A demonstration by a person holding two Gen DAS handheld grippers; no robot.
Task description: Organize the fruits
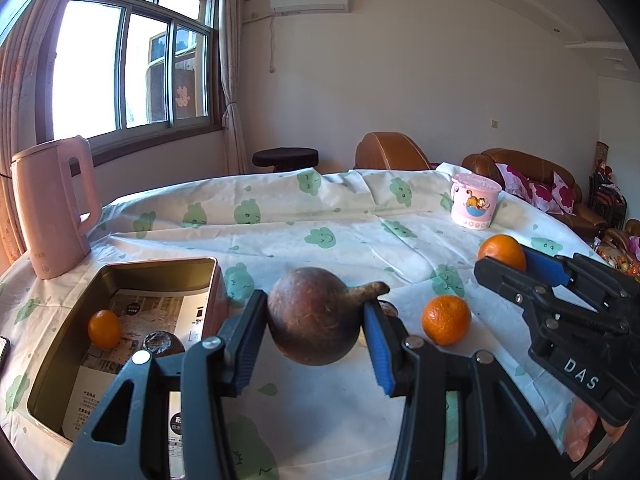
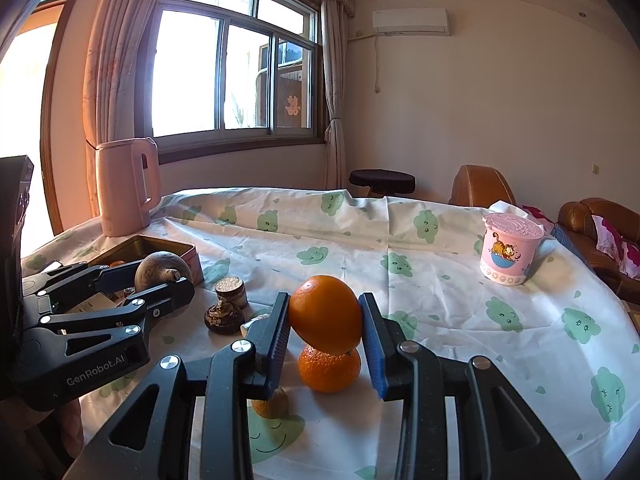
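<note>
My left gripper [image 1: 316, 320] is shut on a round brown fruit with a stem [image 1: 312, 316] and holds it above the table, just right of the open metal tin [image 1: 160, 266]. The tin holds a small orange [image 1: 104, 329] and a dark round fruit [image 1: 163, 343]. My right gripper [image 2: 325, 322] is shut on an orange [image 2: 325, 314], lifted above a second orange [image 2: 330, 370] that lies on the tablecloth. In the left wrist view the right gripper [image 1: 516, 264] shows at the right with its orange [image 1: 502, 252], and the loose orange [image 1: 446, 319] lies in front.
A pink kettle [image 1: 52, 208] stands behind the tin at the left. A pink cartoon cup [image 1: 474, 200] stands far right. Two small brown items [image 2: 230, 306] and another fruit [image 2: 272, 404] lie near my grippers. Sofa and stool stand beyond the table.
</note>
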